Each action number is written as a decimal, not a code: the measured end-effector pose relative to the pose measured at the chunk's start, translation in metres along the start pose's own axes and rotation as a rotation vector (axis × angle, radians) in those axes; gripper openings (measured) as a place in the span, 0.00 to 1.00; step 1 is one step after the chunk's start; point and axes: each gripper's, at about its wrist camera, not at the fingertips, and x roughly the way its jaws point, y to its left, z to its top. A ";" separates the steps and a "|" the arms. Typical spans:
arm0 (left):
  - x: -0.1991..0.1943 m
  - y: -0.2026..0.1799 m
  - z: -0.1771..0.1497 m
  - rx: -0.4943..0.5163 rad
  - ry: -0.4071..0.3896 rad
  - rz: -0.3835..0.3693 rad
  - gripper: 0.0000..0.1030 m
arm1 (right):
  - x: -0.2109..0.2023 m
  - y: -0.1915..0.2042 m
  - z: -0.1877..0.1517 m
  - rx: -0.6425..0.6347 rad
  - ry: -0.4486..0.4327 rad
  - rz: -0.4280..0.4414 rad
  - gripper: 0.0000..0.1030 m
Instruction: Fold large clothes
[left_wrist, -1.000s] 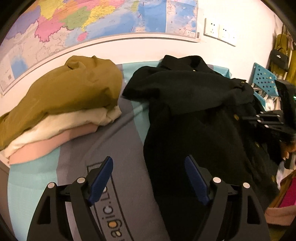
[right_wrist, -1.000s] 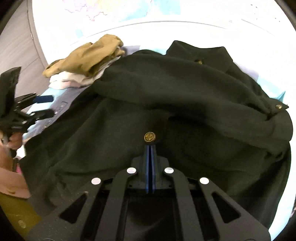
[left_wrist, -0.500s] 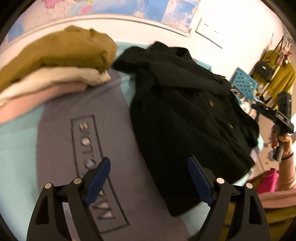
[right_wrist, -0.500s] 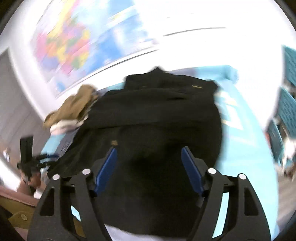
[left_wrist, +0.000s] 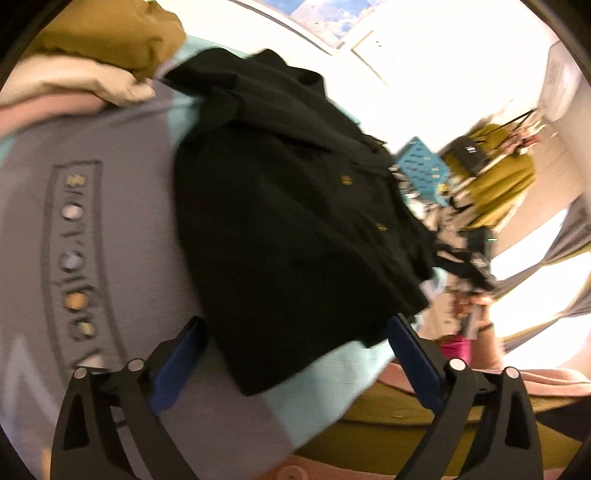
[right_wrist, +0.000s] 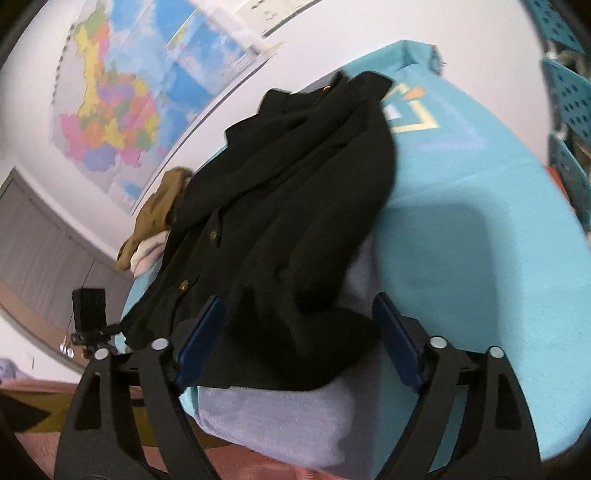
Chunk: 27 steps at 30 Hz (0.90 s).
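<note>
At ten o'clock of the tabletop sits a pile of folded clothes. The black coat lies mid-tabletop. The left claw is opening above its near hem, holding nothing. At three o'clock the right claw is opening over the coat's corner, not gripping.

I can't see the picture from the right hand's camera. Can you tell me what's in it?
A black coat with gold buttons lies spread on a blue table cover. The right tongs hang over its near edge, jaws opening, nothing gripped. Behind are a pile of folded clothes and a colourful wall map.
</note>
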 end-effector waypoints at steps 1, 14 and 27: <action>0.001 0.000 0.000 -0.007 -0.007 -0.013 0.93 | 0.003 0.002 0.001 -0.015 0.002 0.007 0.83; 0.033 -0.010 0.025 -0.113 -0.025 0.046 0.03 | 0.003 0.024 0.002 0.015 -0.026 0.235 0.12; -0.094 -0.061 0.009 0.038 -0.285 0.094 0.02 | -0.122 0.094 -0.035 -0.111 -0.254 0.278 0.10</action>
